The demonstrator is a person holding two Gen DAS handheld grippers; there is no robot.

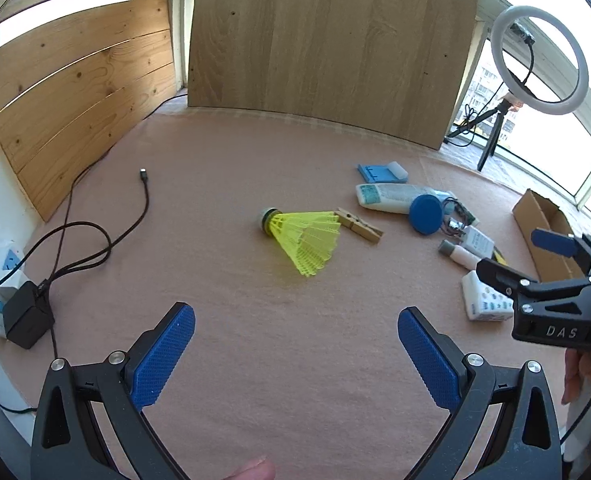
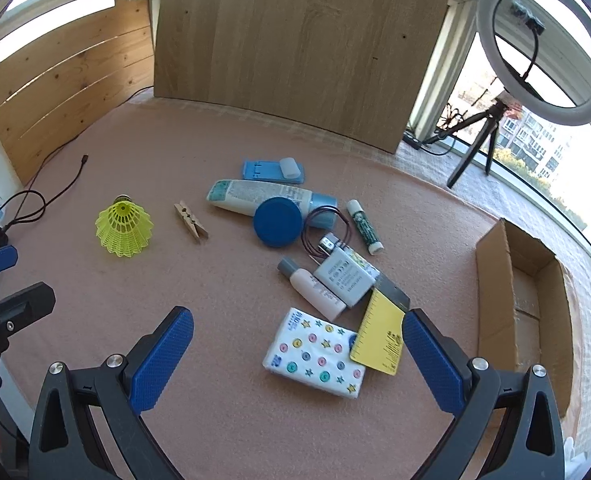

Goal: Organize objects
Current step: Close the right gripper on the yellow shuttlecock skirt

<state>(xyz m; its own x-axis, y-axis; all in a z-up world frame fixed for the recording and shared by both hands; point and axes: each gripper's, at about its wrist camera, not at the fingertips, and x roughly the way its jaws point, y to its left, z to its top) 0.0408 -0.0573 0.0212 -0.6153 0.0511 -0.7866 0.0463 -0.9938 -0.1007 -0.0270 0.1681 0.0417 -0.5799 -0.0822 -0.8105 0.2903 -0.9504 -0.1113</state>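
A yellow shuttlecock (image 1: 301, 236) lies on the pink cloth ahead of my open, empty left gripper (image 1: 295, 354), beside a wooden clothespin (image 1: 359, 225). My open, empty right gripper (image 2: 297, 356) hovers above a tissue pack (image 2: 315, 354) and a yellow card (image 2: 379, 338). Around them lie a small white bottle (image 2: 313, 290), a grey box (image 2: 345, 278), a blue round lid (image 2: 277, 222), a white tube (image 2: 263, 196), a lip balm stick (image 2: 363, 226) and a blue stand (image 2: 273, 170). An open cardboard box (image 2: 523, 304) sits at the right. The shuttlecock (image 2: 124, 230) also shows in the right wrist view.
A black cable (image 1: 107, 228) and charger (image 1: 29, 318) lie at the left by a power strip. Wooden boards (image 1: 327, 40) stand at the back. A ring light on a tripod (image 2: 543, 48) stands at the back right by the window. The right gripper (image 1: 559, 272) shows in the left wrist view.
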